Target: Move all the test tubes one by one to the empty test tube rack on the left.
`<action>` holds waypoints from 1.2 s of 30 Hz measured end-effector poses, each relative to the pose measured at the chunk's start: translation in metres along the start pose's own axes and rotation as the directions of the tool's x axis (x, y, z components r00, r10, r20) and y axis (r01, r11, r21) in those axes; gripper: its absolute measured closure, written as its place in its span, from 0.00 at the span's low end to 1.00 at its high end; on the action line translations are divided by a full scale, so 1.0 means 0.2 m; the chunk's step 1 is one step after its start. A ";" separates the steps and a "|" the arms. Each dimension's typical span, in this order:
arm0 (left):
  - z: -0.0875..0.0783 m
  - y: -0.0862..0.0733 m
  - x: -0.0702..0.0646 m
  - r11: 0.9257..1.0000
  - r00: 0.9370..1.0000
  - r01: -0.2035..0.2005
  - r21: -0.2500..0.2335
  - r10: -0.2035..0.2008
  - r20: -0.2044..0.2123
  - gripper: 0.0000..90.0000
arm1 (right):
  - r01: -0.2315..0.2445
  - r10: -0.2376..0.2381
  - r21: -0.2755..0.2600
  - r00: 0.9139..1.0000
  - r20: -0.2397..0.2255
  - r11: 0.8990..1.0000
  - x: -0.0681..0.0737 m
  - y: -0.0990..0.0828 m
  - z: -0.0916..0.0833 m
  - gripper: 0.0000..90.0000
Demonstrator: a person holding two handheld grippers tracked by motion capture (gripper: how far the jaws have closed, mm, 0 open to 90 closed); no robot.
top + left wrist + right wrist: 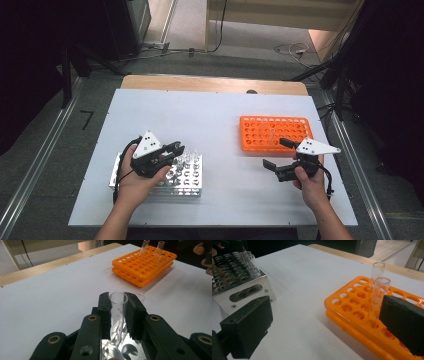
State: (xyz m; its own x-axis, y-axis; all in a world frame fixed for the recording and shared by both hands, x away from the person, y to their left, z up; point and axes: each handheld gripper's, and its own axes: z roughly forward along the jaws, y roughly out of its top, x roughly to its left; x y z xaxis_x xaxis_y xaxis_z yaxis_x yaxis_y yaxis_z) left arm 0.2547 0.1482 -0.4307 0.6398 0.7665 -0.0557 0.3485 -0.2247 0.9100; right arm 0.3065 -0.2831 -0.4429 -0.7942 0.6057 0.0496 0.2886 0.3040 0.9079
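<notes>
Left tool [117,312] clamped on a clear glass test tube [118,315], tube upright over the steel rack [159,176] at the desk's [210,115] left. Right tool [279,156] wide open, empty, just beside the orange rack [274,134], which holds two tubes [378,287].

In the left gripper view the black jaws are covering both flanks of the glass tube [118,312], and its foot is dropping off the bottom edge, so where it is ending stays unclear. The steel rack [125,350] is peeking through as a sliver. In the right gripper view a jaw is masking the orange rack's [352,307] near corner. From above, the tubes in the orange rack [275,134] are blurring out, too faint to count.
</notes>
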 end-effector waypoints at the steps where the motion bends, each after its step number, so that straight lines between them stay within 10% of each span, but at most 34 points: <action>1: 0.00 0.00 0.00 1.000 1.000 0.001 0.000 -0.001 0.001 0.85 | -0.001 0.001 0.000 1.000 0.000 1.000 0.00 0.00 0.00 0.00; 36: 0.07 0.00 0.01 0.988 0.999 0.039 0.149 -0.042 0.012 0.79 | -0.005 0.005 0.002 1.000 0.005 1.000 -0.01 -0.01 0.00 0.00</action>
State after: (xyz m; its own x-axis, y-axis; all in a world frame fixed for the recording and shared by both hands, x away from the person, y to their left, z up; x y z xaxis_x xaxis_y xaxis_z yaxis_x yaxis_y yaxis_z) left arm 0.2650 0.1418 -0.4363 0.6331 0.7678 -0.0986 0.4718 -0.2818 0.8354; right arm 0.3073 -0.2851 -0.4437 -0.7902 0.6106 0.0521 0.2937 0.3028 0.9067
